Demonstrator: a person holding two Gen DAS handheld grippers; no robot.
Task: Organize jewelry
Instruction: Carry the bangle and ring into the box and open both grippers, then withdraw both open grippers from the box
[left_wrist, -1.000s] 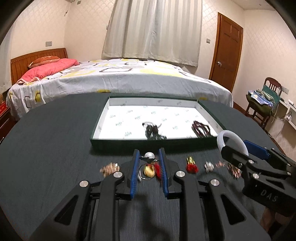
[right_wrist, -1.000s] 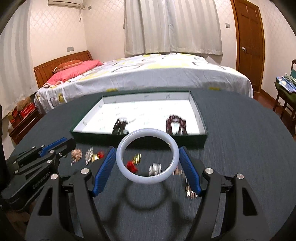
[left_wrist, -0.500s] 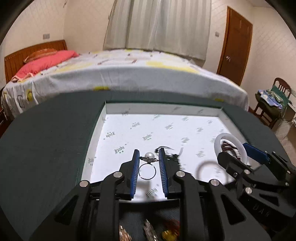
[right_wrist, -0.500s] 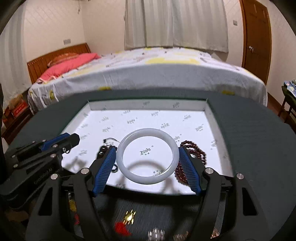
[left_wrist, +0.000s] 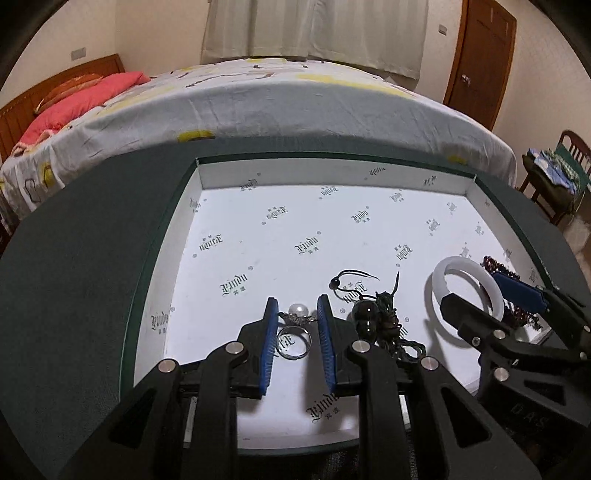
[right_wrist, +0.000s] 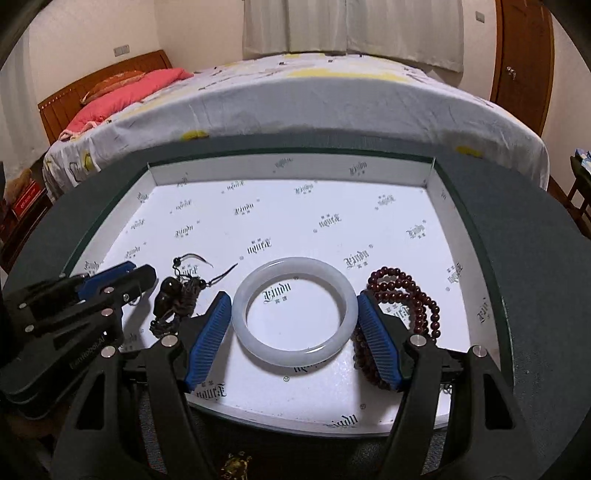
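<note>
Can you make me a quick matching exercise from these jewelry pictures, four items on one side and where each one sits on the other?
Items:
1. pearl ring
2. white bangle
3. red bead bracelet
4. dark corded pendant

Places:
A. lying in the tray between the two grippers
B. between the left gripper's pads
C. between the right gripper's pads
D. lying in the tray beside the right gripper's right finger

Pairs: 1-B, 2-C, 3-D, 4-A

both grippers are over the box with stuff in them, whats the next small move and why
Probably lower a little and open both: the left gripper holds the pearl ring and the right gripper the white bangle, both above the tray's white floor.
</note>
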